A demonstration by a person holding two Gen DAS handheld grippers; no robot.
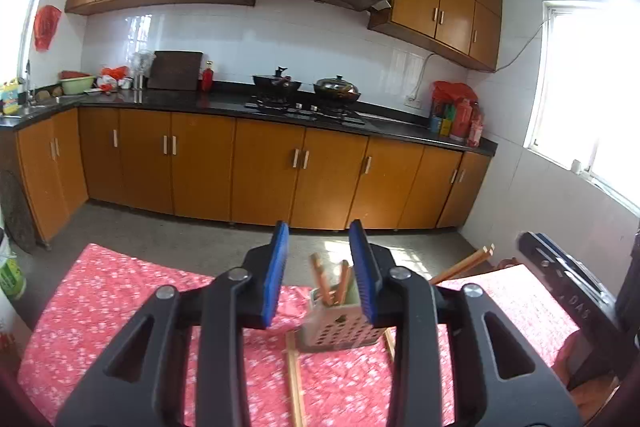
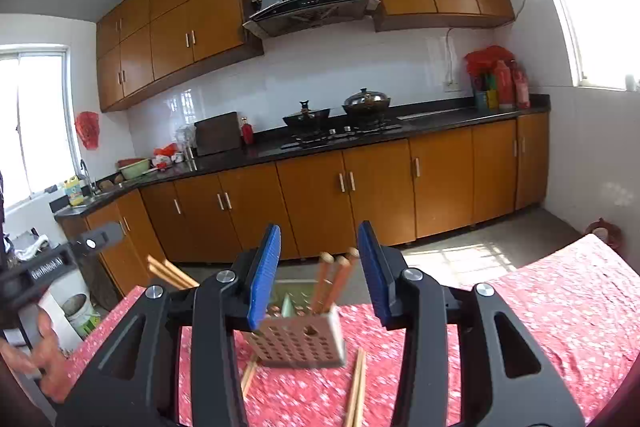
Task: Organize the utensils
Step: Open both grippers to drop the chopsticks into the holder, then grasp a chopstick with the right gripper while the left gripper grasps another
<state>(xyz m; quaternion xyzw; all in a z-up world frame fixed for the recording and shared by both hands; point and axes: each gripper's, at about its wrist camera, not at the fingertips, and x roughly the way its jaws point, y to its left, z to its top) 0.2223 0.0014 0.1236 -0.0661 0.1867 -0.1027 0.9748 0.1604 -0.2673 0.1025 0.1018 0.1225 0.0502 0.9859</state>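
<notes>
**Tongs open over holder; loose chopsticks outstanding**

Left tongs: blue-padded jaws stand apart, nothing between them, touching nothing. Right tongs: jaws likewise apart. The right wrist view shows no object between them, yet the left wrist view shows a pair of wooden chopsticks jutting up beside the right tool's body at the far right; whether these are gripped cannot be told.

The pale perforated rectangular utensil holder stands upright on the desk covered with a red floral cloth, directly ahead of both tongs. Several brown wooden chopsticks stand in it, leaning right. Loose wooden chopsticks lie flat on the cloth: one pair near-right of the holder, more at its near-left corner.

Risks, as judged: the holder looks light, so a sideways knock from either tool could tip it and spill its contents. Flat chopsticks on soft cloth may roll or slip from a shallow pinch.
</notes>
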